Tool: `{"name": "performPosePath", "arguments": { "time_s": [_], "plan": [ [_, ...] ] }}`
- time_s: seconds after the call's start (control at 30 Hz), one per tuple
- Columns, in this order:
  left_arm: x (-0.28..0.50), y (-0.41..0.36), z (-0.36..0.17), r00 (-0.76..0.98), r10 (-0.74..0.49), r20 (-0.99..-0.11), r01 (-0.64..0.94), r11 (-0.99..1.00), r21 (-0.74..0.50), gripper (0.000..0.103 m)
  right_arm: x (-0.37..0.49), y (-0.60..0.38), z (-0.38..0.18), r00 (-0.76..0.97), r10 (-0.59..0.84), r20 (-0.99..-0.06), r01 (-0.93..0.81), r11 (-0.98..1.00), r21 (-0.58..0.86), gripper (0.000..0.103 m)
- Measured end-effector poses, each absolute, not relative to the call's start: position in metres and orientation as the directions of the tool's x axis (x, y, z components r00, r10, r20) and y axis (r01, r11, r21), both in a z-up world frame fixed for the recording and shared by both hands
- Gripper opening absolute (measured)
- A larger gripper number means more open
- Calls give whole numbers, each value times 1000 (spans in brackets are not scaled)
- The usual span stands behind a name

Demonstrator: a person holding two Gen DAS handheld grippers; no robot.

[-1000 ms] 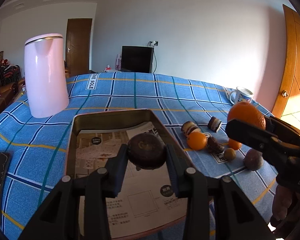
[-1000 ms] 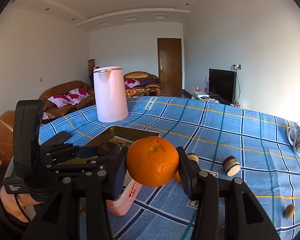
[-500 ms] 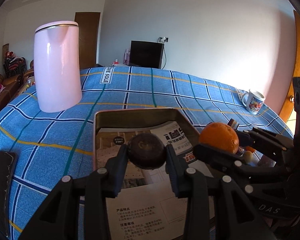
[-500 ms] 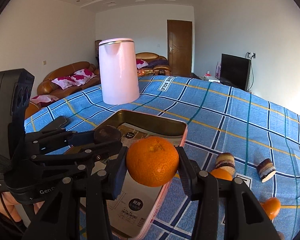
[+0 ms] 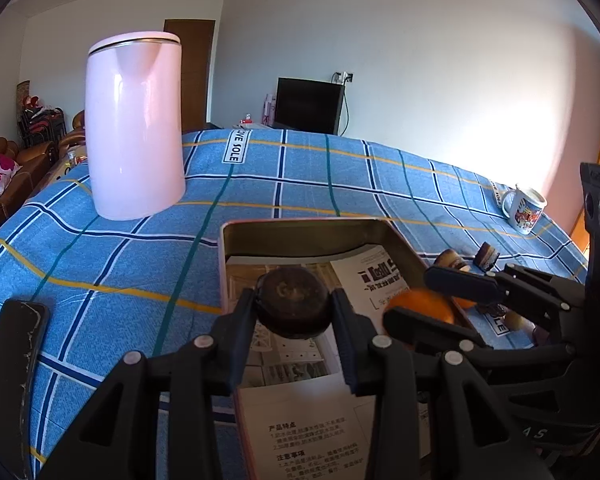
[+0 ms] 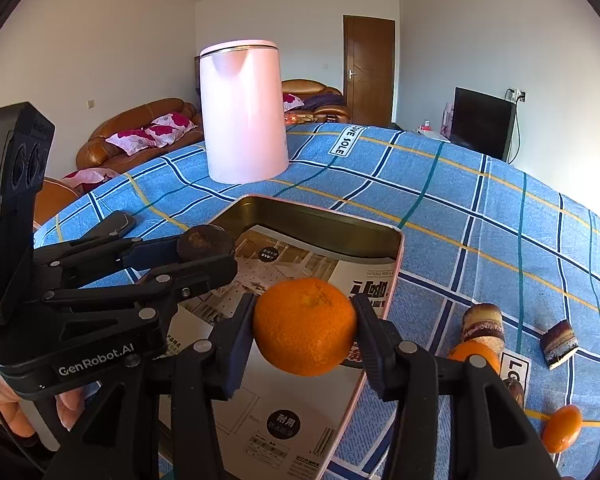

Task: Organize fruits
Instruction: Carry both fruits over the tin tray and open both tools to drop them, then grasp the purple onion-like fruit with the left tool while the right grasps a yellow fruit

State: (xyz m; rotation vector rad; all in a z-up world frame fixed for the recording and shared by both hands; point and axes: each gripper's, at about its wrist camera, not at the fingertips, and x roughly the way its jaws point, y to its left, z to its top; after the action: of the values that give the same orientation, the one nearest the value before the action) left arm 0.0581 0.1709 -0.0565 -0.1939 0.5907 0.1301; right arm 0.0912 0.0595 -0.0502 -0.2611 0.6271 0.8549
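My left gripper [image 5: 294, 308] is shut on a dark brown round fruit [image 5: 294, 302] and holds it over the metal tray [image 5: 300, 230]. My right gripper [image 6: 305, 332] is shut on an orange [image 6: 305, 330] and holds it over the tray's right side [image 6: 396, 264]. In the left wrist view the orange [image 5: 420, 306] sits low inside the tray, between the right gripper's fingers. In the right wrist view the left gripper [image 6: 210, 250] with the brown fruit [image 6: 204, 242] is to the left. The tray is lined with printed paper [image 6: 292, 408].
A pink kettle [image 5: 134, 128] stands behind the tray to the left. Right of the tray lie small oranges [image 6: 562, 428], cake pieces [image 6: 558, 344] and a roll [image 6: 482, 322]. A mug [image 5: 526, 208] stands at the far right. A dark phone [image 6: 116, 224] lies left.
Both grippers have moved left and down over the tray, each still holding its fruit. The orange has dropped from above the tray rim to low inside it.
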Motion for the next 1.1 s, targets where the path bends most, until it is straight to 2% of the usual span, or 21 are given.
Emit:
{"name": "performPosePath", "arguments": {
  "time_s": [0.07, 0.1, 0.27, 0.33, 0.47, 0.67, 0.87, 1.1],
  "plan": [
    [57, 169, -54, 828, 61, -557, -171, 974, -146, 41, 90, 56, -48, 506, 624, -595, -764, 645, 26, 63],
    [56, 169, -52, 832, 59, -551, -166, 975, -147, 43, 90, 54, -47, 509, 626, -591, -760, 649, 32, 65],
    [42, 153, -35, 867, 70, -493, -158, 978, -139, 67, 79, 23, -34, 542, 636, -549, -746, 665, 35, 66],
    [39, 139, -28, 881, 52, -470, -131, 982, -137, 71, 72, -1, -26, 569, 640, -517, -733, 679, 34, 66],
    [39, 100, -19, 895, -9, -445, -48, 992, -115, 71, 60, -62, -13, 660, 596, -458, -664, 748, 17, 67],
    [52, 36, -20, 883, -115, -456, 84, 993, -86, 73, 58, -157, -9, 812, 418, -407, -467, 884, -22, 70],
    [66, -21, -31, 844, -190, -501, 197, 980, -41, 73, 80, -232, -28, 850, 251, -463, -278, 961, 11, 70],
    [79, -70, -47, 789, -252, -560, 291, 956, -20, 73, 113, -280, -52, 808, 189, -558, -180, 981, 72, 70]
  ]
}}
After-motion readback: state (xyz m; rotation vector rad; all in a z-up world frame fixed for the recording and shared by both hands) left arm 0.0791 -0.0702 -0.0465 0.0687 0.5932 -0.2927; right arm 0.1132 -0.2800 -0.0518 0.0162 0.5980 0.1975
